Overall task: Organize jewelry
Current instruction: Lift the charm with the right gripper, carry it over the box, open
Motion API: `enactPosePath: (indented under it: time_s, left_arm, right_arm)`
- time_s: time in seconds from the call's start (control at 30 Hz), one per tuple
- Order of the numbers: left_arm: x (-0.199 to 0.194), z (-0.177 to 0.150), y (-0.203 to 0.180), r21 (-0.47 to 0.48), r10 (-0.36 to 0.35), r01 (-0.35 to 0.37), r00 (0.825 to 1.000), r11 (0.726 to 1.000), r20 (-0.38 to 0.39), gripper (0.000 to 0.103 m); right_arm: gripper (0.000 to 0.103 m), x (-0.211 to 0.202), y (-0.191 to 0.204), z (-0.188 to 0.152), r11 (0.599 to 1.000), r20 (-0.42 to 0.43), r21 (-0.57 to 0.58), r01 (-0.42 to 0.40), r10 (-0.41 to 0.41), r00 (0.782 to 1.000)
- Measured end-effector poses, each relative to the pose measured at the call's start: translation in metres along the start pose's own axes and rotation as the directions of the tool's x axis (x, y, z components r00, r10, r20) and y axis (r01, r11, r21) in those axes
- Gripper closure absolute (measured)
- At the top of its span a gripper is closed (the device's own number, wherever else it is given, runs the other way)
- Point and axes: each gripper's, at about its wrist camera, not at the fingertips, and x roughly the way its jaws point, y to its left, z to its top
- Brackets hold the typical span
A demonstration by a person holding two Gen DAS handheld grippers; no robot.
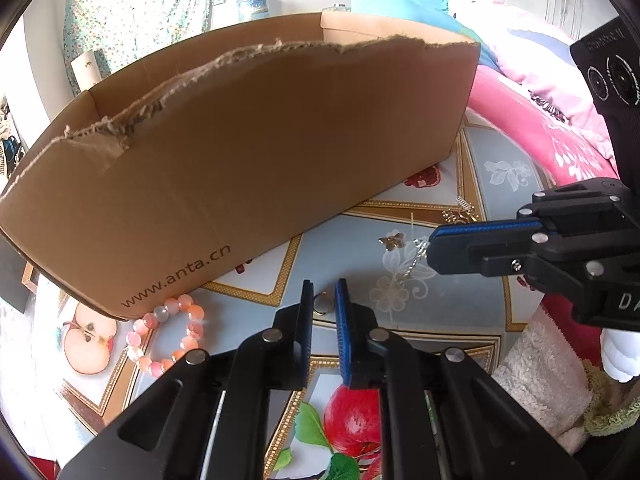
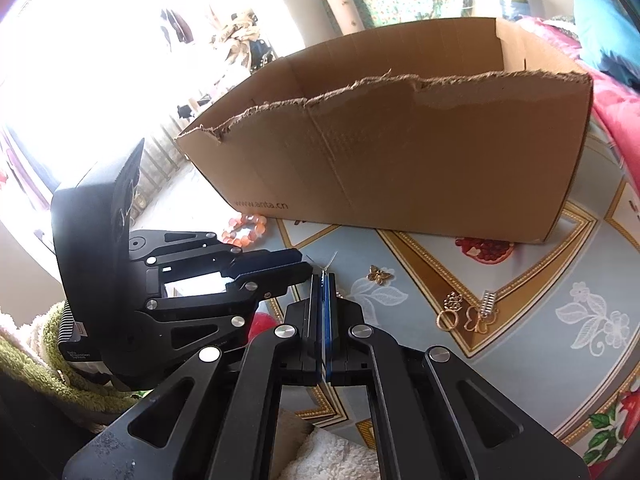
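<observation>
A torn cardboard box [image 1: 260, 152] stands on the patterned tablecloth; it also shows in the right wrist view [image 2: 400, 160]. My left gripper [image 1: 324, 292] is slightly open over a small round pendant [image 1: 322, 305]. My right gripper [image 2: 324, 280] is shut on a thin silver chain, which dangles from its tip in the left wrist view [image 1: 414, 258]. A pink bead bracelet [image 1: 168, 334] lies by the box's near corner. A gold flower charm [image 2: 380, 275] and a cluster of gold rings and a silver clasp [image 2: 468, 312] lie right of my right gripper.
The tablecloth [image 2: 540, 344] has fruit prints and gold borders. Pink and blue bedding [image 1: 540, 92] lies behind the table on the right. A white fluffy towel [image 1: 540, 376] sits at the table's near right edge.
</observation>
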Motion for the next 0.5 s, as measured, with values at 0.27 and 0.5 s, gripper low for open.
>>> enactPosePath:
  time_s: [0.27, 0.5]
  left_arm:
    - [-0.049, 0.008, 0.009, -0.031, -0.069, 0.072, 0.992, 0.997, 0.108, 0.093]
    - [-0.107, 0.045, 0.024, -0.012, -0.067, 0.073, 0.959, 0.997, 0.276, 0.093]
  right_arm:
    - [0.103, -0.031, 0.016, 0.016, 0.999, 0.090, -0.049, 0.007, -0.003, 0.996]
    - [0.103, -0.070, 0.039, 0.056, 0.990, 0.237, -0.144, -0.015, 0.049, 0.970]
